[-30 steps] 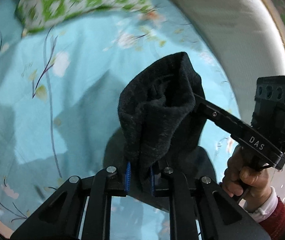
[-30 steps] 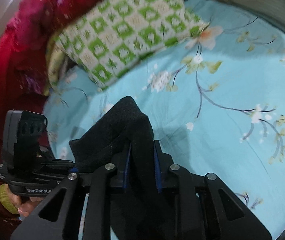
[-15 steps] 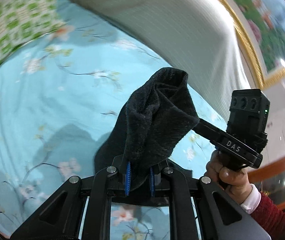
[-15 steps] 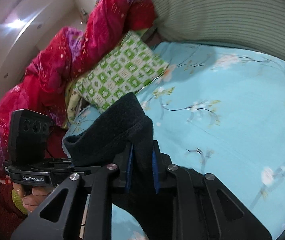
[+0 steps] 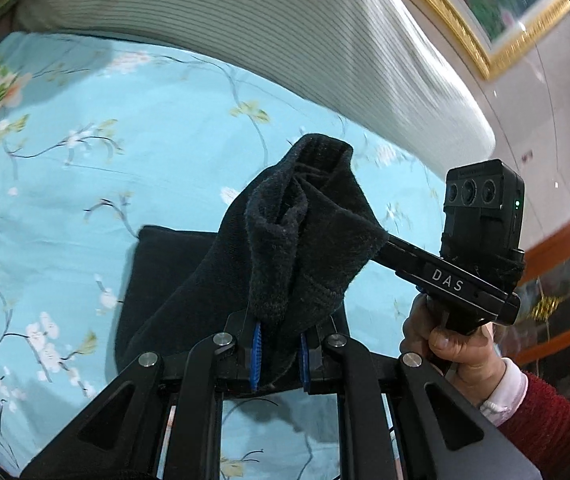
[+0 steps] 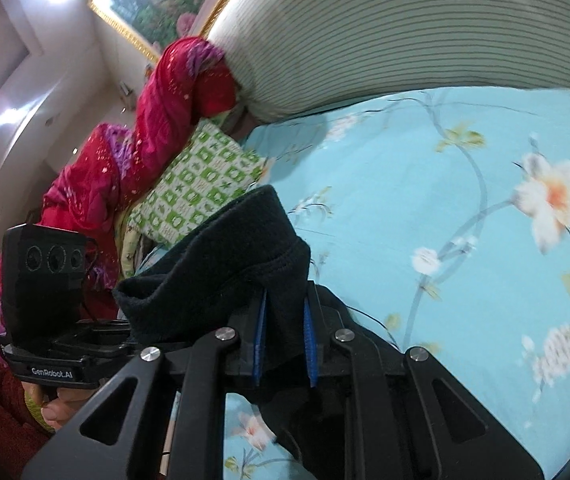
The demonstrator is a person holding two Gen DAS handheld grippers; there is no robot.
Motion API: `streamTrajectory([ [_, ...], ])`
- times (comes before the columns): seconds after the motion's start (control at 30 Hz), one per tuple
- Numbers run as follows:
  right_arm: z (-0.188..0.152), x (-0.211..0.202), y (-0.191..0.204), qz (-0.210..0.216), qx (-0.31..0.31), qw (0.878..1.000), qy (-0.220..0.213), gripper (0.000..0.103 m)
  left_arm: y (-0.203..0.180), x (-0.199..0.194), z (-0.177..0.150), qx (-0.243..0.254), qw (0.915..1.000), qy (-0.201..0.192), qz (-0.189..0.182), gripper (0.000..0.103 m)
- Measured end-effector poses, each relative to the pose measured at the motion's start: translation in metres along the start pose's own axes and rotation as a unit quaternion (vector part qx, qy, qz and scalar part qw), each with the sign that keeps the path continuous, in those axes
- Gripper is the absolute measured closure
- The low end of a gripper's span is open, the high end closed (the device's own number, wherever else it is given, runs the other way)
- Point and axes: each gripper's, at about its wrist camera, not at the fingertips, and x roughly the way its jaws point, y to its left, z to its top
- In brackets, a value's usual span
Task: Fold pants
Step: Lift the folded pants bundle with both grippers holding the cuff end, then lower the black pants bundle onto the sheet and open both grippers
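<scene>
The black fleece pants are bunched between my two grippers, held above the light blue flowered bedsheet. My left gripper is shut on one thick fold of the pants. My right gripper is shut on another fold of the pants. The rest of the pants hangs down and lies flat on the sheet below the left gripper. The right gripper's body shows at the right of the left wrist view; the left gripper's body shows at the left of the right wrist view.
A striped off-white headboard cushion runs along the far side of the bed. A green and white patterned pillow and a red quilt lie at the left end. A gold-framed picture hangs on the wall.
Both grippers have swung with the pants toward the headboard end and tilted up. More of the pants now lies on the sheet below the left gripper.
</scene>
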Motion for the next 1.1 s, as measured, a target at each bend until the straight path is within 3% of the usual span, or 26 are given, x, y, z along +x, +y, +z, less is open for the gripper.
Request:
streamTrajectory([
  [0.33, -0.041, -0.019, -0.042, -0.020, 0.043, 0.999, -0.016, 0.086, -0.034, 0.051, -0.028, 0.063, 0.9964, 0.043, 0.038, 0.090],
  [0.67, -0.069, -0.023, -0.076, -0.031, 0.086, 0.996, -0.011, 0.085, -0.060, 0.092, -0.056, 0.128, 0.9869, 0.073, 0.065, 0.089],
  [0.87, -0.081, -0.029, -0.089, -0.063, 0.111, 0.992, -0.002, 0.080, -0.065, 0.107, -0.060, 0.141, 0.9846, 0.088, 0.055, 0.082],
  [1.1, -0.096, -0.048, -0.093, -0.097, 0.144, 0.985, -0.012, 0.080, -0.071, 0.117, -0.062, 0.151, 0.9824, 0.102, 0.042, 0.064],
])
